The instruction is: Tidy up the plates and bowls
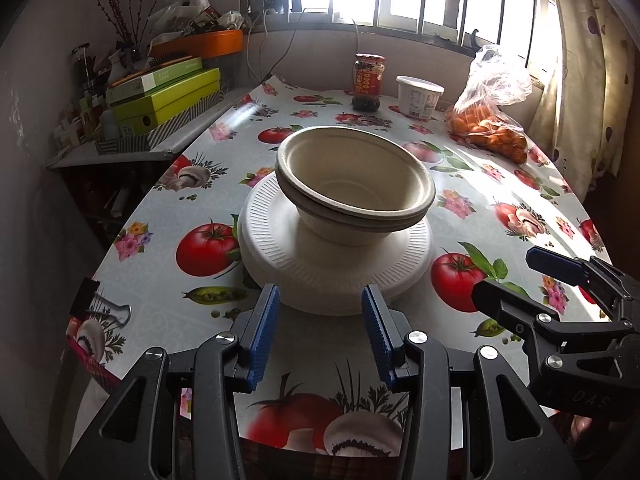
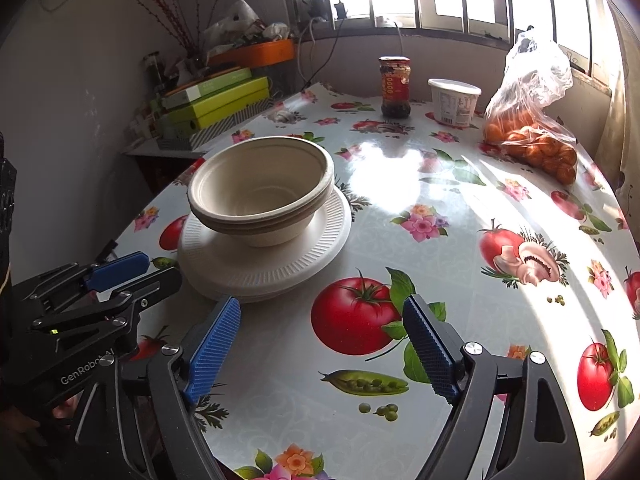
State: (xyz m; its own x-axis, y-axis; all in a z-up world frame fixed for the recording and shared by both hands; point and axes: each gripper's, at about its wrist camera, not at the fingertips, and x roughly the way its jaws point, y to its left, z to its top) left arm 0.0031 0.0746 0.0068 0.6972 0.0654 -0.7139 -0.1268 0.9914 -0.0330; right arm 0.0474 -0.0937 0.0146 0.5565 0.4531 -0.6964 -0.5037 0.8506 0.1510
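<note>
Both grippers empty beside the stacked tableware

Left gripper (image 1: 320, 304) stands partly parted, right gripper (image 2: 322, 316) gapes wide, neither touching anything; nested beige pulp bowls (image 1: 354, 184) sit on ribbed white foam plates (image 1: 280, 252) atop the glossy tablecloth (image 2: 440, 248).

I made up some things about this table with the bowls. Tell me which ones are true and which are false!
1. The bowls sit stacked on the white plates. True.
2. The left gripper is squeezing a plate. False: its jaws are open, with nothing pressed between them.
3. The bag of oranges lies right beside the plates. False: it lies at the far side of the table, apart from them.
4. A jar with a red label stands near a white tub. True.
5. The right gripper holds nothing. True.
</note>
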